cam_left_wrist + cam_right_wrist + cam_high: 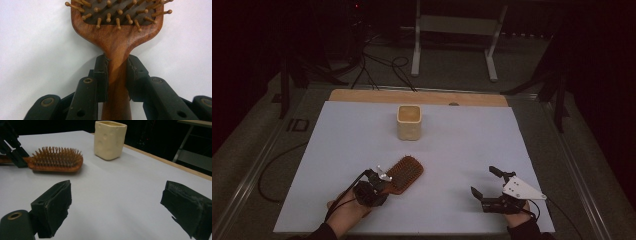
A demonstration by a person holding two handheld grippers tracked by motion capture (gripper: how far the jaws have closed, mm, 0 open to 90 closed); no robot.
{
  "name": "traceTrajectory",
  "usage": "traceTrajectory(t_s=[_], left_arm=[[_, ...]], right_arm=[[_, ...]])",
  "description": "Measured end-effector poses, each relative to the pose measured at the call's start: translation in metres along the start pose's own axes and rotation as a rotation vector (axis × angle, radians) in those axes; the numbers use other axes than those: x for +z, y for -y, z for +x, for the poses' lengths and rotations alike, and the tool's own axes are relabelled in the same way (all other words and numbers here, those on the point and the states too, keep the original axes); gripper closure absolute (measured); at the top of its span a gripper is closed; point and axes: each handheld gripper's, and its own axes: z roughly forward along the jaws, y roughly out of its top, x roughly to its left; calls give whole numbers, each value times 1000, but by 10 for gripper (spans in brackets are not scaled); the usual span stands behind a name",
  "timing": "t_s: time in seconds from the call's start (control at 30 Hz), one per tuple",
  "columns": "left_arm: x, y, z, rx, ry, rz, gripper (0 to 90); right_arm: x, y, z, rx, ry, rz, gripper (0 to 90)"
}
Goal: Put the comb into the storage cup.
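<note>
Pinching the handle of the wooden hairbrush, the left gripper holds it at the near left of the white table, bristles up. Near right, the right gripper hovers with jaws spread, nothing between them. A cream cup stands farther back.

No readable text, labels or numbers anywhere.

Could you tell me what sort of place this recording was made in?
Probably a lab or recording workspace, not a home: a white sheet covers the wooden table, black cables trail over the grey floor behind it, and a white metal stand sits in a darkened room.
</note>
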Motion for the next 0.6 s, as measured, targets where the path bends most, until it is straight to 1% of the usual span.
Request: traceTrajectory(t_s=[0.03,0.07,0.1,0.2,0.27,0.33,0.37,0.4,0.43,0.57,0.6], left_arm=[[-1,0,-1,3,-2,-15,735],[-1,0,-1,3,-2,-15,735],[-5,-1,-2,9,-5,-49,734],[-9,-3,-1,-8,-6,-97,734],[-13,-4,-1,-7,-10,-124,734],[-13,-4,-1,-7,-10,-124,734],[-19,-5,0,-4,-17,-180,734],[-21,-6,1,-8,-18,-193,734],[-22,-7,2,-18,-7,-211,734],[-27,-8,3,6,-25,-277,733],[-27,-8,3,6,-25,-277,733]], right_arm=[[0,0,0,3,0,1,86],[0,0,0,3,0,1,86],[0,0,0,2,-1,0,86],[0,0,0,2,-2,-1,86],[0,0,0,5,-2,1,86],[0,0,0,4,-2,0,86],[0,0,0,5,-3,-1,86],[0,0,-1,7,-5,-1,86],[0,0,0,6,-5,1,86],[1,0,-1,9,-7,1,86],[1,0,-1,9,-7,1,86]])
